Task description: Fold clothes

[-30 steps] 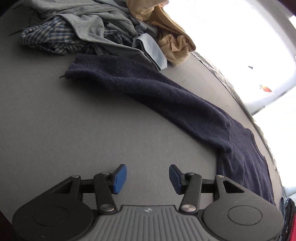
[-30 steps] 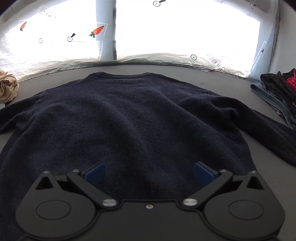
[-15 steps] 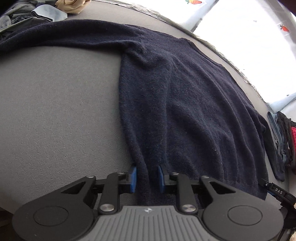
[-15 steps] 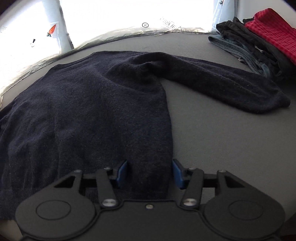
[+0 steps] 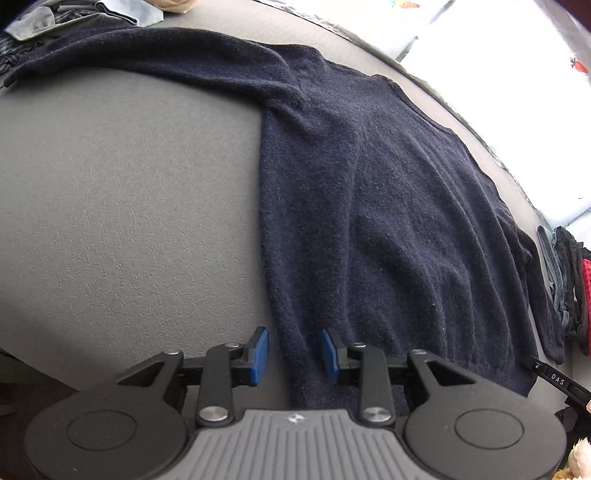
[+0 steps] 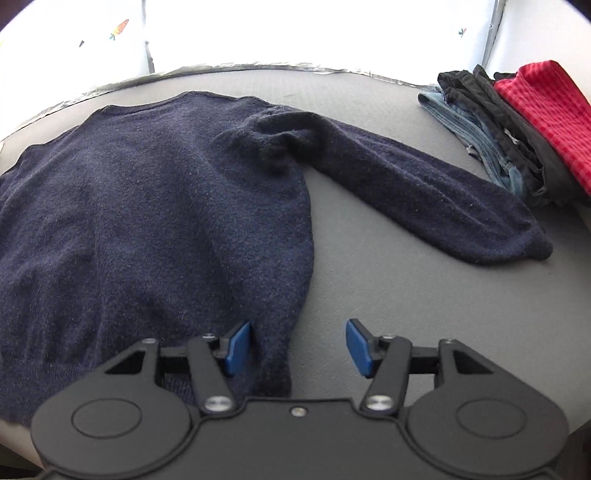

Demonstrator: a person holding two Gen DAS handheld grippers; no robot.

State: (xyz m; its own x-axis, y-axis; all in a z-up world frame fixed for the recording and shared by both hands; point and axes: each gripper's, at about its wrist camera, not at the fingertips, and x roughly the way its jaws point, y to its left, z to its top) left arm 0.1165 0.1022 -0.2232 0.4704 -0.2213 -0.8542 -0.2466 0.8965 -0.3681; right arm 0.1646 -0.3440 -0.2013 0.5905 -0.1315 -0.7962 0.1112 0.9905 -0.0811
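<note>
Lying flat and spread across the grey tabletop (image 5: 122,206), the navy sweater (image 5: 388,206) is occupying the middle, its collar toward the far edge and its hem toward the near edge. Going from left to right: a heap of mixed clothes (image 5: 74,18) is sitting at the far left corner, touching the end of the left sleeve (image 5: 155,51); the left gripper (image 5: 294,350) is hovering at the near edge with its jaws parted, straddling the sweater's lower left corner without pinching it; the right gripper (image 6: 298,345) is likewise standing open, its left pad (image 6: 236,345) lying over the lower right corner of the hem and its right pad over bare surface; the right sleeve (image 6: 424,184) is stretching outward toward a stack of folded garments (image 6: 517,133) at the right edge.
</note>
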